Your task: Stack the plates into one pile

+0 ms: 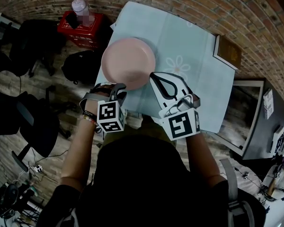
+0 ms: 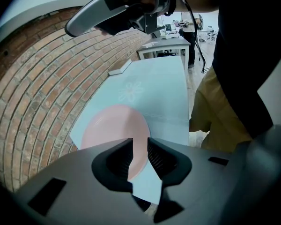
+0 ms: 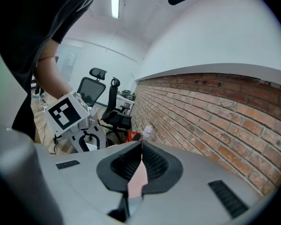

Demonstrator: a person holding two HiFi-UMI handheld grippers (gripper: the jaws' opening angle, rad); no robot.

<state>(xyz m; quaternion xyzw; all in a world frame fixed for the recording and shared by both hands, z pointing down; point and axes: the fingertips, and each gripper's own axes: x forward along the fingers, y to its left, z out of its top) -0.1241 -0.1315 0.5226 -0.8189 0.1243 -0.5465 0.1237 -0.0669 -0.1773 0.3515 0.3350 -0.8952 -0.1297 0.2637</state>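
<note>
Brick wall curves round a tabletop [image 1: 199,86] under pale blue cloth in the head view. The pink plate [image 1: 128,63] lies at its near left, and a brown box [image 1: 228,51] sits at the far right edge. A red crate [image 1: 83,25] stands on the floor to the left. The left hand-held gripper [image 1: 116,88] hangs at the plate's near rim, the right hand-held gripper [image 1: 154,75] at its right rim. In the left gripper view, the jaws stand apart, pads clear of the plate seen in the gap. In the right gripper view, the jaws meet tip to tip, with pink showing through the slit and office chairs [image 3: 98,93] beyond.

Black shirt [image 1: 142,174], khaki shorts [image 2: 215,109], grey left gripper [image 2: 139,161]
</note>
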